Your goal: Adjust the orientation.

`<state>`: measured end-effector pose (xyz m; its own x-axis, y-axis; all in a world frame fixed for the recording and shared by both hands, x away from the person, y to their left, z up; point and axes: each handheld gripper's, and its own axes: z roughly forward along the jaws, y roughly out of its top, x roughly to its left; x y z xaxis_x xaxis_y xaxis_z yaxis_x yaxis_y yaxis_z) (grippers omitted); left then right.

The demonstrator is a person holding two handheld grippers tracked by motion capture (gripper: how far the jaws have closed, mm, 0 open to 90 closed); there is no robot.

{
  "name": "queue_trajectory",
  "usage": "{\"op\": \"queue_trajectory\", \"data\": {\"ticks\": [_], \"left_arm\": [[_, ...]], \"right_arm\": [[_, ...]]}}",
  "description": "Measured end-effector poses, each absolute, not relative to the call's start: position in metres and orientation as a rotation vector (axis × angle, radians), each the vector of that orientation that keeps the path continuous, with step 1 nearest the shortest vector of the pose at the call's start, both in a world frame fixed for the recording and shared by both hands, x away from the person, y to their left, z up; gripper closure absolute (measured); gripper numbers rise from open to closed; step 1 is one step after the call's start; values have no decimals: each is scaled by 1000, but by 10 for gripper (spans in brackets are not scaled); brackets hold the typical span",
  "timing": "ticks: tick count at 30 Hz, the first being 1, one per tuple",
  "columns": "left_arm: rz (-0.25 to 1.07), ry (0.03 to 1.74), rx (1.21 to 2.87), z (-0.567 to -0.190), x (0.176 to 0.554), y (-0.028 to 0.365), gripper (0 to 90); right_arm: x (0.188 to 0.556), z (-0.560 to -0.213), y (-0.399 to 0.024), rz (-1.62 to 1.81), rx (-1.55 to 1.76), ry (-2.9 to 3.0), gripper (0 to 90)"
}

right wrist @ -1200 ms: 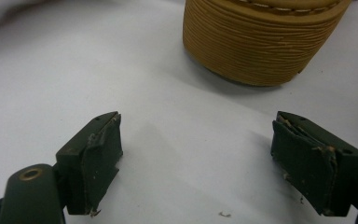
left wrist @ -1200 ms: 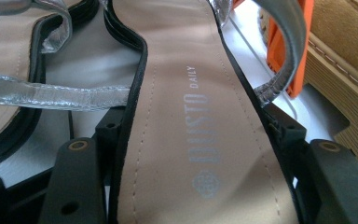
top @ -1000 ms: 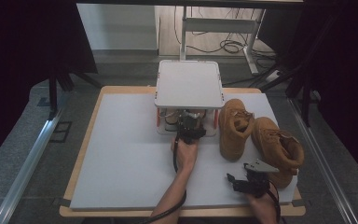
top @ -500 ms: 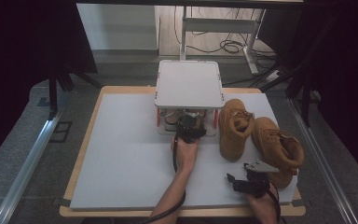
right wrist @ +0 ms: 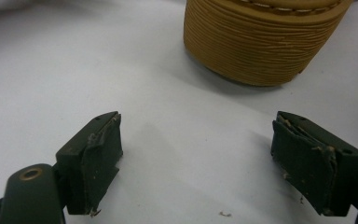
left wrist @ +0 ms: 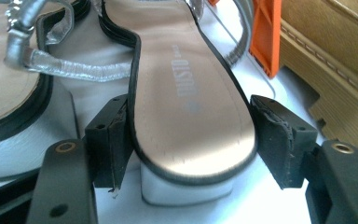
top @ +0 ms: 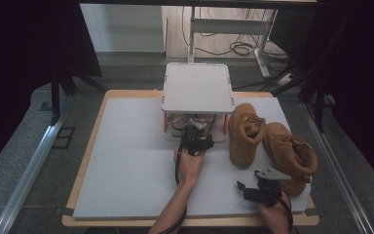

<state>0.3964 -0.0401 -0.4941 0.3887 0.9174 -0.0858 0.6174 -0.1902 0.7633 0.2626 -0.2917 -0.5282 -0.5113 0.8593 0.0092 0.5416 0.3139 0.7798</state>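
The left gripper (left wrist: 191, 140) is reaching under the white rack (top: 198, 87), its jaws sitting open around the heel of a sandal (left wrist: 191, 93), the left pad touching its edge and the right pad just clear. A second, silver-strapped sandal (left wrist: 14, 88) is lying just beside it, with an orange rack leg (left wrist: 264, 37) and a tan boot (left wrist: 335, 60) crowding the other side. The right gripper (right wrist: 196, 163) is hovering wide open and empty over the white mat (right wrist: 74, 70), near a boot sole (right wrist: 256, 42), while both boots (top: 246, 134) are standing beside the rack.
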Motion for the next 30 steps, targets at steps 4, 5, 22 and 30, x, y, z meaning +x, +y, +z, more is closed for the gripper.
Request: {"op": "queue_trajectory", "data": {"ticks": [4,5,22,30], "left_arm": [[503,1284,1915,-494,389,-36,323],[500,1278,1916,-494,387,-35,319],[472,1160,1945,-491,354,-16,503],[457,1117,1972,-496,353,-13,794]], "right_arm": [[263,-528,-292,1050,1242,2178,163],[263,-528,-292,1050,1244,2177,163],[263,-528,-292,1050,1244,2176,163],[263,-528,-292,1049,1244,2176,163]]}}
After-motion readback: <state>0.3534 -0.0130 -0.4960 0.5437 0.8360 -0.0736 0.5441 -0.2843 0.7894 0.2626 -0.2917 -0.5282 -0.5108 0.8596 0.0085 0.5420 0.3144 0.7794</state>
